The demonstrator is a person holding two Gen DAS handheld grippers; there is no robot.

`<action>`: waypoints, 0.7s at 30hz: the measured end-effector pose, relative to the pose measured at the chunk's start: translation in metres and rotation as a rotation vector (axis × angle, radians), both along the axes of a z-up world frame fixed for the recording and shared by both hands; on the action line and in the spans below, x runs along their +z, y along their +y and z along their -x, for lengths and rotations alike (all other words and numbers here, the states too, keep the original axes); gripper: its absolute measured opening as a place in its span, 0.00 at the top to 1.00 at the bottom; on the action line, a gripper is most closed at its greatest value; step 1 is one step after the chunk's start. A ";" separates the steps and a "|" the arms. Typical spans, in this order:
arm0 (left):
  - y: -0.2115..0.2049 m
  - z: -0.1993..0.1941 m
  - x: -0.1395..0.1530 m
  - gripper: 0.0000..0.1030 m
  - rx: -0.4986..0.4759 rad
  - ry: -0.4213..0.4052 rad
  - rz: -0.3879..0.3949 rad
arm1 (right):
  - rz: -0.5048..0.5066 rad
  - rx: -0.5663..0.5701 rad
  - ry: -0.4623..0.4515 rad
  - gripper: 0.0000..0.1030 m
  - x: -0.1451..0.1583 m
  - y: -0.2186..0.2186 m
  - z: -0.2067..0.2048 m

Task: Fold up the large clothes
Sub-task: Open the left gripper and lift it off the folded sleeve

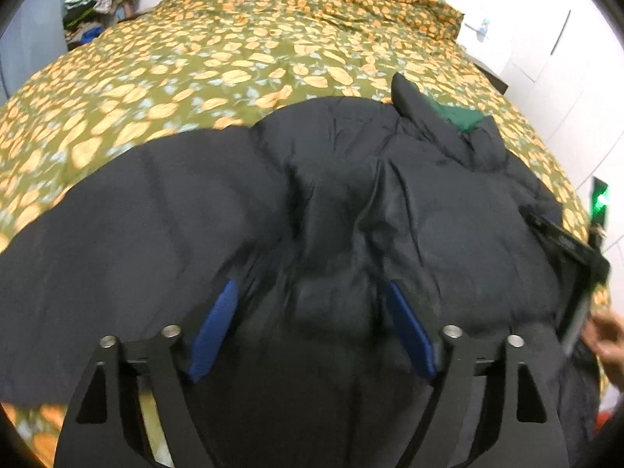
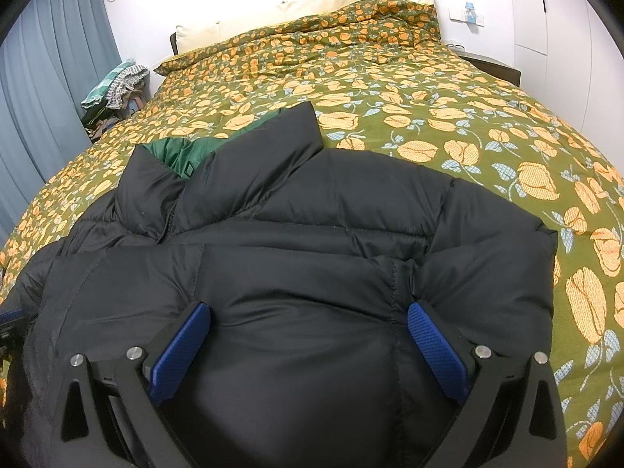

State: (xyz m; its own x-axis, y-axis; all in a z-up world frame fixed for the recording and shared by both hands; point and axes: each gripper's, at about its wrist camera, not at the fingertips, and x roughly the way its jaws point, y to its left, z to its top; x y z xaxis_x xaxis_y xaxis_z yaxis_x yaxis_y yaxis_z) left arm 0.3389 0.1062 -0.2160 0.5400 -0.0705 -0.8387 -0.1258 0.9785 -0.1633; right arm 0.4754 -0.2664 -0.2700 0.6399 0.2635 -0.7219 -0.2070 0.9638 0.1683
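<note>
A black puffer jacket (image 1: 351, 202) with green lining (image 1: 456, 117) lies spread on the bed, its collar pointing away from me. My left gripper (image 1: 310, 286) hangs just over the jacket's rumpled middle. Its jaws are open, and its blue pads (image 1: 216, 327) stand apart on either side of a ridge of fabric. In the right wrist view the jacket (image 2: 312, 234) fills the lower frame, with green lining (image 2: 179, 156) at the collar. My right gripper (image 2: 310, 308) is open wide over the puffy front panel. The right gripper's body (image 1: 577, 273) and a hand (image 1: 608, 335) show at the right edge of the left wrist view.
The bed carries an olive duvet (image 2: 429, 117) with orange flowers. Cream pillows (image 2: 312, 7) lie at its head. A pile of clothes (image 2: 117, 85) sits at the far left by a blue curtain (image 2: 50, 89). A dark nightstand (image 2: 495, 64) stands at the far right by the white wall.
</note>
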 end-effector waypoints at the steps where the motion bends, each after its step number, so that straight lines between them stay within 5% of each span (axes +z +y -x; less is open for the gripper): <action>1: 0.000 0.011 0.002 0.18 -0.004 0.010 -0.009 | 0.000 0.000 0.000 0.00 0.000 0.000 0.000; 11: -0.015 0.095 -0.002 0.14 -0.037 0.090 -0.005 | 0.001 -0.001 -0.002 0.00 -0.001 -0.002 0.001; 18: 0.015 0.112 0.025 0.14 -0.009 0.023 0.015 | 0.010 -0.001 -0.003 0.00 0.000 -0.003 0.002; 21: 0.022 0.120 0.035 0.14 0.024 0.002 -0.043 | 0.009 -0.002 -0.004 0.00 -0.001 -0.003 0.002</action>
